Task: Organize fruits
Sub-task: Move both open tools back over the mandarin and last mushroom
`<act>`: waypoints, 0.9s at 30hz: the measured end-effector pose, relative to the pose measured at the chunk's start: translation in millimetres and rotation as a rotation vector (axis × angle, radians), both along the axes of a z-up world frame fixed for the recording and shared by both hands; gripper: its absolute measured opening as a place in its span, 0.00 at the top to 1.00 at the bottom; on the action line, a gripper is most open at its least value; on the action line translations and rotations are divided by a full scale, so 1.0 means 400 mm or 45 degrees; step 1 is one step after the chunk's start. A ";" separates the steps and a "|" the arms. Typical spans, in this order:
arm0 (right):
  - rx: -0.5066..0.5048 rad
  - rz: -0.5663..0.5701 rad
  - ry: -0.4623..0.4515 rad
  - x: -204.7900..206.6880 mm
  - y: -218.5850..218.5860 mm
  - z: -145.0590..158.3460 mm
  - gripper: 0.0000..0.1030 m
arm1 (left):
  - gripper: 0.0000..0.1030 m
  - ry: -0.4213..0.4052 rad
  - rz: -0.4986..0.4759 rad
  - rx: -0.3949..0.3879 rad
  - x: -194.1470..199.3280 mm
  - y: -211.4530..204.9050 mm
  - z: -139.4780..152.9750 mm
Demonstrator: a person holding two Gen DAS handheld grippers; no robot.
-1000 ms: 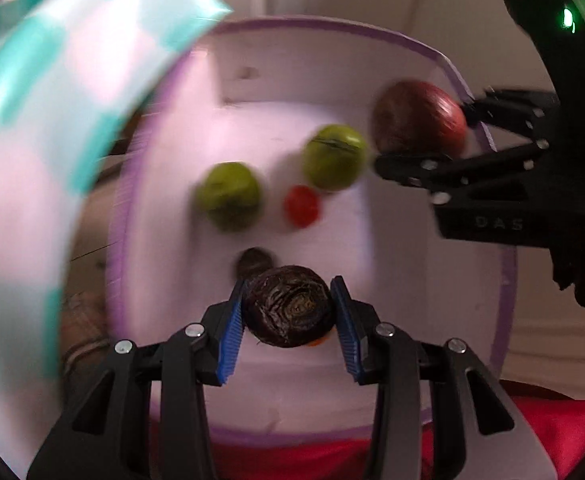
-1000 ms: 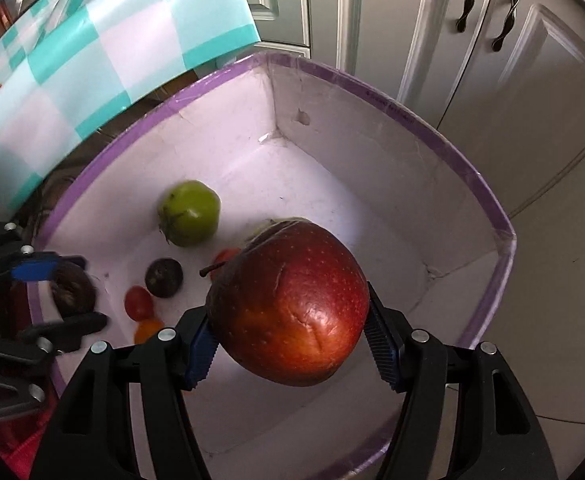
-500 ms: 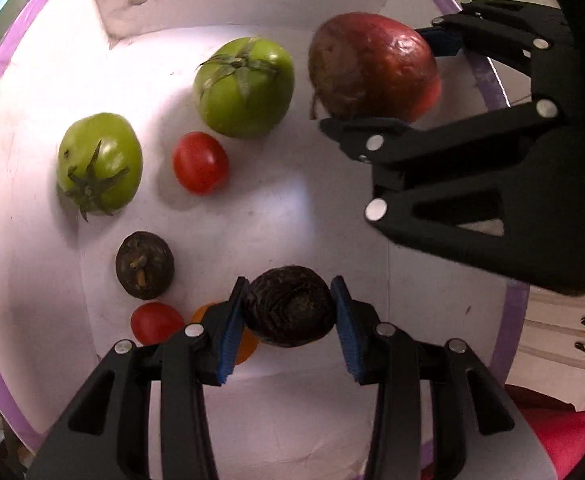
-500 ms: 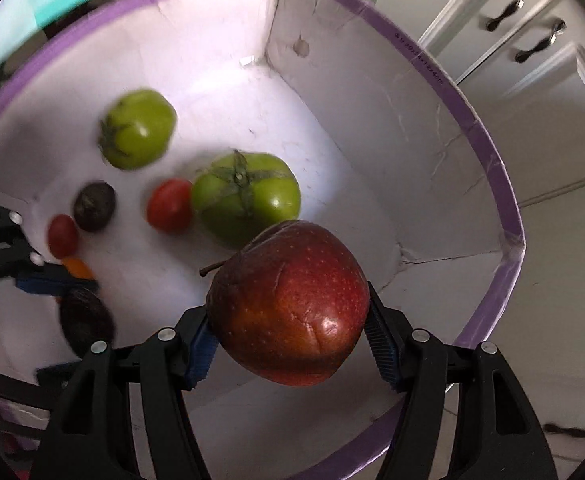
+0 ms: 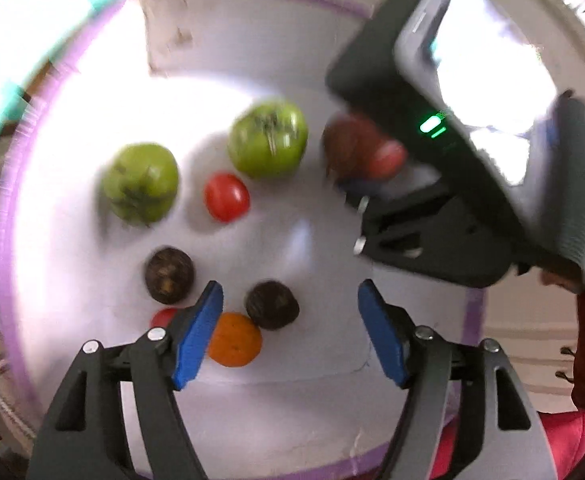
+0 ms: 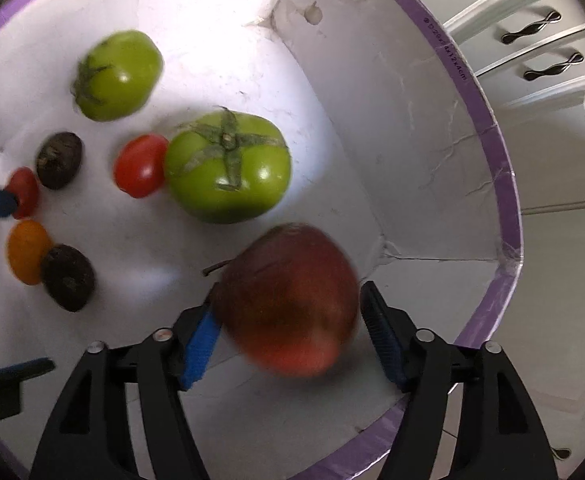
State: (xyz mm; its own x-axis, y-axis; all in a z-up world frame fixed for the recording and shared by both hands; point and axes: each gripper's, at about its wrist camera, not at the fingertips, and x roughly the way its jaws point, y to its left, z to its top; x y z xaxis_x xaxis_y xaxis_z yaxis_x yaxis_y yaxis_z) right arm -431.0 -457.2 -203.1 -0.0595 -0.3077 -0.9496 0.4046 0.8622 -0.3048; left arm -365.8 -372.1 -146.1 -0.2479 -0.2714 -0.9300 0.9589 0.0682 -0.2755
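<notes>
White box (image 6: 412, 128) with purple rim taken as landmark; both grippers pointed steeply down into it.

Left gripper (image 5: 290, 328): jaws just opened, now spread, nothing between the blue pads. Dark wrinkled fruit (image 5: 272, 305) lying on the box floor below the gap, touching an orange fruit (image 5: 234, 339) at the near-left part of the floor. Second dark fruit (image 5: 169, 275) just beside, left of these; small red tomato (image 5: 163, 317) partly hidden behind the left pad.

Right gripper (image 6: 288, 332): jaws just opening a little. Red apple (image 6: 290, 300) blurred, between the pads near the box's right corner. Narrow gap visible at the right pad; contact at the left pad not resolvable. On balance no longer pinched.

Mid-floor of box: large green tomato (image 6: 228, 168) with a red tomato (image 6: 140, 166) touching its left side. Second green tomato (image 6: 118, 74) further toward the far wall, apart from the others.

Outside the box, past its right wall: white cabinet doors (image 6: 552, 92) with dark handles.
</notes>
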 end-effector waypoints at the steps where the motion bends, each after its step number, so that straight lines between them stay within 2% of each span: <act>1: 0.017 -0.008 -0.014 -0.003 -0.003 0.008 0.34 | 0.25 -0.011 0.022 -0.065 0.011 0.017 0.035; 5: -0.017 -0.009 -0.029 -0.008 -0.014 0.055 0.28 | 0.24 -0.088 0.167 -0.322 0.071 0.092 0.181; 6: -0.029 -0.003 -0.042 -0.007 -0.014 0.075 0.28 | 0.24 -0.133 0.247 -0.424 0.102 0.129 0.239; 8: -0.054 0.018 -0.098 -0.006 -0.019 0.137 0.28 | 0.14 -0.197 0.369 -0.574 0.153 0.185 0.326; 9: -0.068 0.023 -0.146 -0.006 -0.016 0.176 0.28 | 0.11 -0.245 0.468 -0.680 0.196 0.236 0.387; 11: -0.103 0.003 -0.310 0.001 -0.023 0.282 0.28 | 0.02 -0.323 0.643 -0.812 0.248 0.316 0.476; 12: -0.143 -0.022 -0.447 0.005 -0.022 0.366 0.25 | 0.02 -0.375 0.780 -0.883 0.301 0.380 0.523; 13: -0.172 -0.042 -0.526 0.009 -0.024 0.409 0.19 | 0.02 -0.404 0.868 -0.916 0.345 0.415 0.550; 14: -0.215 -0.073 -0.669 0.021 -0.026 0.481 0.16 | 0.02 -0.443 0.978 -0.943 0.389 0.468 0.585; 16: -0.241 -0.072 -0.914 0.031 0.005 0.597 0.15 | 0.02 -0.514 1.129 -0.947 0.471 0.548 0.624; 18: -0.241 -0.052 -1.076 0.058 0.049 0.664 0.15 | 0.02 -0.596 1.265 -0.922 0.545 0.607 0.630; 20: -0.202 -0.003 -1.174 0.107 0.093 0.713 0.15 | 0.02 -0.667 1.418 -0.885 0.631 0.683 0.619; 23: -0.070 0.091 -1.226 0.182 0.172 0.742 0.15 | 0.02 -0.708 1.586 -0.810 0.731 0.800 0.594; 27: 0.016 0.252 -1.192 0.353 0.291 0.736 0.15 | 0.02 -0.733 1.754 -0.701 0.833 0.891 0.530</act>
